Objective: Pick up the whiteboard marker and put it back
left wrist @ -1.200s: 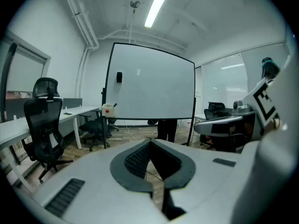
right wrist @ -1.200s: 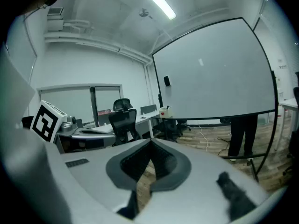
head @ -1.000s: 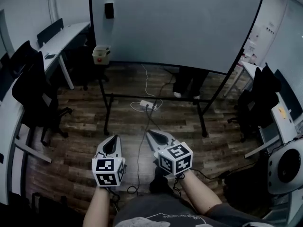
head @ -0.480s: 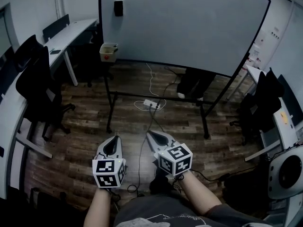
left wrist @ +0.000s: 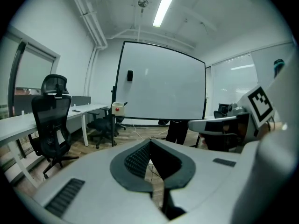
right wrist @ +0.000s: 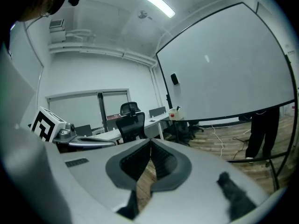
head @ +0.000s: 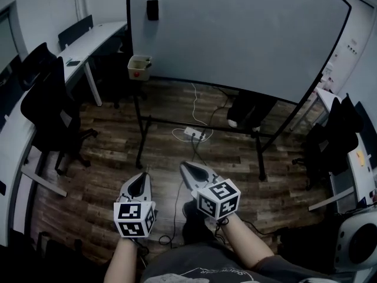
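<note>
Claws both pinched closed and empty: left claw (head: pixel 141 177) and right claw (head: pixel 184 166) hang well short of the whiteboard (head: pixel 235 34). Nothing started yet. The marker isn't plainly visible; my guess is it's in the squarish cream box (head: pixel 139 67) at the whiteboard's lower left corner. The board is smooth and matte, thinly black-framed.

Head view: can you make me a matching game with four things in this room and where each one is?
Things
1. whiteboard
2. small box
3. power strip
4. black chair

Places
A. lying on the wooden floor under the board
B. next to the white desk at the left
C. standing on a black frame, nothing written on it
D. at the board's lower left corner

Pairs: 1-C, 2-D, 3-A, 4-B
</note>
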Motion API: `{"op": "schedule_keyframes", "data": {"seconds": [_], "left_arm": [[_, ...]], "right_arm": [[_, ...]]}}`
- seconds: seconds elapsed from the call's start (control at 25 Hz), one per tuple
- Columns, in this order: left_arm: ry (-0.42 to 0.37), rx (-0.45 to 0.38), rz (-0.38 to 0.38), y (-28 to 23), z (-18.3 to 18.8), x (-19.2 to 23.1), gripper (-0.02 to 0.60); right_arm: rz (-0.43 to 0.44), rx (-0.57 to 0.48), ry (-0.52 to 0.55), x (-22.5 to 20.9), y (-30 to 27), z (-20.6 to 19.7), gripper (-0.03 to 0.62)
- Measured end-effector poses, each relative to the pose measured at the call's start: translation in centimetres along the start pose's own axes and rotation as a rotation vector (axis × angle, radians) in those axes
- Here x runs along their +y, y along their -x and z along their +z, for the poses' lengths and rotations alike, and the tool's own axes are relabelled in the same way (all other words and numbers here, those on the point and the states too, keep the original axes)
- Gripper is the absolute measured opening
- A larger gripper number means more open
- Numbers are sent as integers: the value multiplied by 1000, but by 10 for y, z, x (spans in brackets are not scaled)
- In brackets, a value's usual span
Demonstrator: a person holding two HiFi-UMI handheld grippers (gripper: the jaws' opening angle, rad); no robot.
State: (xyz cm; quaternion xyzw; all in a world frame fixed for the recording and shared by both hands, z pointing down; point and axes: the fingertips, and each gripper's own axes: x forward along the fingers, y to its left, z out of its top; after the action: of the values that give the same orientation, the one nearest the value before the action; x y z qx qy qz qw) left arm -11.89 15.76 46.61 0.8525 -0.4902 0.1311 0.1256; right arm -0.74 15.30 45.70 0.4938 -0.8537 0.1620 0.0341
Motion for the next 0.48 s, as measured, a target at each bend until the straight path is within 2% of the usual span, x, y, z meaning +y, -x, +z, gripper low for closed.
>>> {"op": "schedule_keyframes", "data": {"seconds": [0.2, 0.48], "left_arm": [[9, 11, 46, -48, 16, 15, 14], [18, 4, 98, -112, 53, 34, 14]], "right_arm": [[35, 10, -21, -39, -44, 13, 23], [103, 21, 2, -83, -98, 48, 23]]}}
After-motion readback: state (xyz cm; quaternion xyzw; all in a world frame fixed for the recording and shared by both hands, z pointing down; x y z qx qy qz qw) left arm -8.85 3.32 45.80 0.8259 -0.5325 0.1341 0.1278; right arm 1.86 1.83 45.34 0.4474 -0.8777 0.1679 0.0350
